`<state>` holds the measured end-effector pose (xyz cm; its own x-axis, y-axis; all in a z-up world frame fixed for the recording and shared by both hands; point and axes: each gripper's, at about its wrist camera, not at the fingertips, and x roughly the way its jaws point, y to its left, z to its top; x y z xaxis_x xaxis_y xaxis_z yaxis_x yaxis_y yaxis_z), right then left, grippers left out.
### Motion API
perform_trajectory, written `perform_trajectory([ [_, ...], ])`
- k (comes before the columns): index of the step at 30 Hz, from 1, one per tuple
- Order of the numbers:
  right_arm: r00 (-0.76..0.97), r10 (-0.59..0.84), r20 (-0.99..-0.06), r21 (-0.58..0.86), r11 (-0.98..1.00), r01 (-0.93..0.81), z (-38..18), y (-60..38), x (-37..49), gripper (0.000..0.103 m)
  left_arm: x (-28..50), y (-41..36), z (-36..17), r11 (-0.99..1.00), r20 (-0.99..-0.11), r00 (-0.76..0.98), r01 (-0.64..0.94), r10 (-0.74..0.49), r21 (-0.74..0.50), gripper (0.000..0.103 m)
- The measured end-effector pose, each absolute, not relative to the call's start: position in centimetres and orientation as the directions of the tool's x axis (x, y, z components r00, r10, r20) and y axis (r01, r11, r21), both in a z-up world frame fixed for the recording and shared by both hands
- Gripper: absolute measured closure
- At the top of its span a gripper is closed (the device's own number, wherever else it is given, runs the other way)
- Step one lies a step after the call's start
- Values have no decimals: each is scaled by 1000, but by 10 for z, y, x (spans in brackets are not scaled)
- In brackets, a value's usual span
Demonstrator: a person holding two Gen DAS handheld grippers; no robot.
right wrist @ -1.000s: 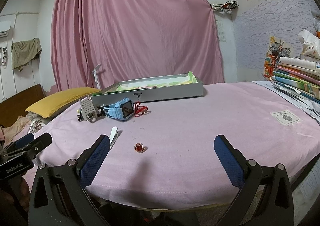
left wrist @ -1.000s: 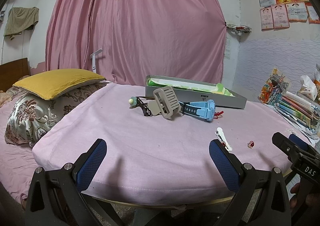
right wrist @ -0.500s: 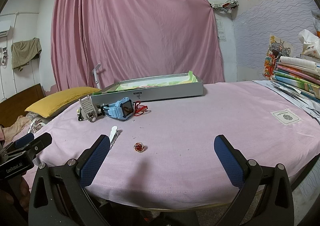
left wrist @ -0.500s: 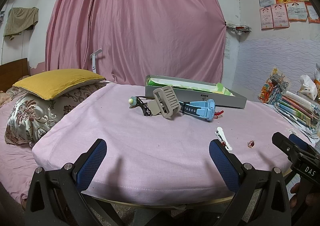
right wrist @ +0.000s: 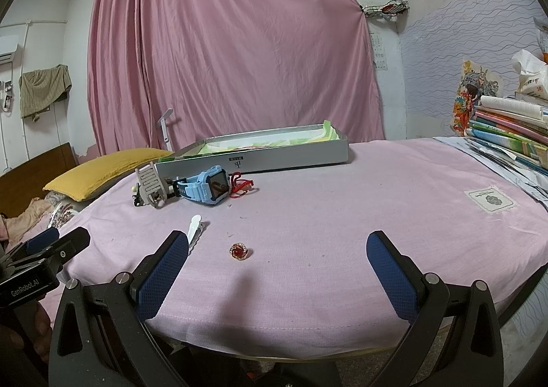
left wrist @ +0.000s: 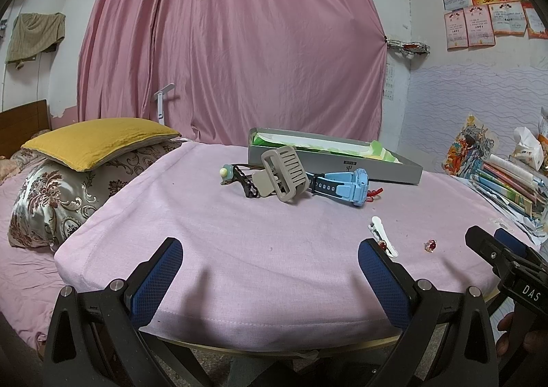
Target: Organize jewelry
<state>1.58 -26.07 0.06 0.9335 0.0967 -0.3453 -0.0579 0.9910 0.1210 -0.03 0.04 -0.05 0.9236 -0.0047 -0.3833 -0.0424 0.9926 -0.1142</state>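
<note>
Right wrist view is showing the right gripper (right wrist: 277, 270) hanging released over the tabletop (right wrist: 342, 215) edge, red ring (right wrist: 239, 252) lying just ahead between its jaws — tiny, light, rigid, likely slippery, so I'd be pinching across the band; left gripper (left wrist: 270, 274) also released.

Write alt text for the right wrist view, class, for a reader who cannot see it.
The open right gripper hovers at the edge of a pink table, a small red ring just ahead between its fingers. Farther back lie a white clip, a blue watch and an open grey box.
</note>
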Motion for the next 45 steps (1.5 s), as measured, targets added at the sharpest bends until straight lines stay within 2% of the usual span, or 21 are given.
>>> perform_trajectory([
  [19,932,102,-348,121,991,-63,-6,-259,15,1,7,-8,-8,993,-392,920,-33,-13,-112,0],
  [23,940,107,-325,129,989,-68,-4,-262,16,1,8,-8,-8,993,-392,920,-24,-23,-113,0],
  [28,961,96,-259,79,994,-78,3,-264,16,1,15,-10,-6,991,-391,916,42,-90,-130,0],
  [31,956,107,-275,49,994,-97,7,-264,23,1,22,-13,-5,985,-402,905,83,-139,-152,0],
  [33,943,141,-302,63,990,-128,7,-267,27,1,28,-15,-5,978,-412,894,111,-175,-176,4],
  [36,931,156,-330,72,988,-140,4,-268,32,1,36,-20,-7,969,-434,873,144,-220,-201,15],
  [38,925,157,-347,61,988,-145,3,-267,36,7,41,-23,-10,962,-449,858,165,-249,-217,19],
  [40,914,168,-370,66,986,-154,0,-267,42,25,46,-27,-12,959,-459,848,181,-265,-219,27],
  [44,887,199,-418,72,980,-186,-5,-262,51,42,54,-36,-15,949,-483,821,220,-304,-224,42],
  [45,878,208,-431,74,978,-196,-7,-259,53,50,56,-39,-15,947,-490,813,229,-314,-227,46],
])
